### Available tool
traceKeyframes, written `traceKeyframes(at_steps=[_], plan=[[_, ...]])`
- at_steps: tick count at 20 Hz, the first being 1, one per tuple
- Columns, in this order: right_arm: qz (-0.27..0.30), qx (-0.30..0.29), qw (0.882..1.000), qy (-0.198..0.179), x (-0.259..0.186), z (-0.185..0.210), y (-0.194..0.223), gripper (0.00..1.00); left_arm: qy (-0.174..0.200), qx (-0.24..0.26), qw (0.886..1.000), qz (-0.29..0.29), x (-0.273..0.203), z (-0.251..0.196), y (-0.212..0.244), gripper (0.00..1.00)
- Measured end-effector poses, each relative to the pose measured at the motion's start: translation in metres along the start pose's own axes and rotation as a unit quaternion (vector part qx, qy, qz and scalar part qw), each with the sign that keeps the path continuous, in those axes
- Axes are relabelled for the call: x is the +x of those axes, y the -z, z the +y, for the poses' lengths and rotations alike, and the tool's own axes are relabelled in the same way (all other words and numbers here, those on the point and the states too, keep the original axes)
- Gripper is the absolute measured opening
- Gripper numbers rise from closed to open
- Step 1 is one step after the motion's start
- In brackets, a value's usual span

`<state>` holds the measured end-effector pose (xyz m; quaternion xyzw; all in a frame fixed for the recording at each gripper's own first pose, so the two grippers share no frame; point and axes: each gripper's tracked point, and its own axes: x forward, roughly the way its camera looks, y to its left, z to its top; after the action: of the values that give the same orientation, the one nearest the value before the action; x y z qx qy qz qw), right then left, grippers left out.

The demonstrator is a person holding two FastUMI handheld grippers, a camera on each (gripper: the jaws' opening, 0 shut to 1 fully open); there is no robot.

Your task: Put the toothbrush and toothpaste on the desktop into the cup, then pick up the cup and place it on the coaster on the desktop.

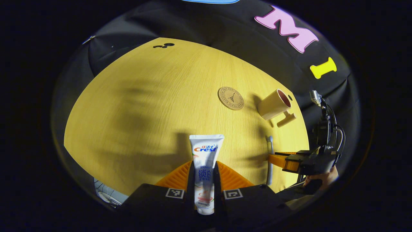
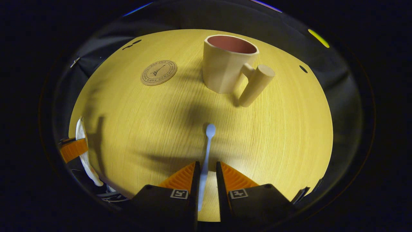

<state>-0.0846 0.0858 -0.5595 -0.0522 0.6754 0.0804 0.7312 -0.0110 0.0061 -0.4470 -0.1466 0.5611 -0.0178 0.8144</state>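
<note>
In the left gripper view, a white toothpaste tube fills the gap of my left gripper, and both fingers press on its sides. In the right gripper view, a pale blue toothbrush runs between the fingers of my right gripper, head pointing away; it rests against the left finger and a gap shows beside the right one. The beige cup, with a pink inside and a thick handle, stands upright beyond the brush. The round cork coaster lies to its left.
The yellow wooden desktop ends at the black cloth wall behind. From the left gripper view, the right gripper, with a hand on it, is at the toothbrush, the cup and coaster farther off.
</note>
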Motion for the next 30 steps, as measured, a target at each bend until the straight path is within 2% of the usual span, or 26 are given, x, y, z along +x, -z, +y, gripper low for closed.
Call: traceKeyframes(at_steps=[2,3,4,5,6,8,12,13,15,18,23,27,30], plan=[[0.006,0.013,1.000,-0.008,0.001,0.001,0.001,0.22,-0.001,0.000,1.000,0.002,0.000,-0.001,0.001,0.35],[0.010,0.017,1.000,-0.014,0.001,0.003,0.001,0.19,-0.002,0.000,1.000,0.002,0.000,-0.002,0.001,0.30],[0.012,0.018,1.000,-0.020,-0.003,0.003,0.002,0.17,-0.003,-0.001,1.000,0.002,-0.001,-0.002,0.002,0.35],[0.013,0.016,1.000,-0.019,0.000,0.001,0.004,0.13,-0.003,0.000,1.000,0.001,-0.002,-0.004,0.001,0.35],[0.008,0.015,1.000,-0.019,0.000,0.000,0.003,0.14,-0.003,0.001,1.000,-0.001,-0.002,-0.006,0.001,0.30],[-0.004,0.019,0.999,-0.034,-0.006,0.000,0.002,0.13,-0.001,0.002,1.000,-0.008,-0.004,-0.011,-0.003,0.30],[-0.073,0.040,0.994,-0.064,-0.036,-0.006,-0.017,0.13,0.032,0.008,0.997,-0.063,-0.015,-0.036,-0.027,0.30],[-0.095,0.051,0.991,-0.075,-0.043,-0.007,-0.024,0.10,0.045,0.010,0.995,-0.083,-0.019,-0.046,-0.037,0.29],[-0.137,0.060,0.985,-0.090,-0.060,-0.011,-0.035,0.09,0.075,0.017,0.989,-0.126,-0.028,-0.068,-0.059,0.30],[-0.193,0.058,0.973,-0.110,-0.082,-0.012,-0.044,0.09,0.126,0.031,0.971,-0.200,-0.047,-0.107,-0.100,0.30],[-0.285,0.078,0.947,-0.128,-0.128,-0.026,-0.065,0.09,0.195,0.070,0.926,-0.314,-0.078,-0.181,-0.170,0.29],[-0.305,0.098,0.937,-0.136,-0.151,-0.042,-0.067,0.09,0.246,0.075,0.893,-0.370,-0.084,-0.235,-0.219,0.29],[-0.315,0.104,0.934,-0.133,-0.164,-0.058,-0.068,0.09,0.257,0.075,0.878,-0.396,-0.063,-0.263,-0.246,0.29]])
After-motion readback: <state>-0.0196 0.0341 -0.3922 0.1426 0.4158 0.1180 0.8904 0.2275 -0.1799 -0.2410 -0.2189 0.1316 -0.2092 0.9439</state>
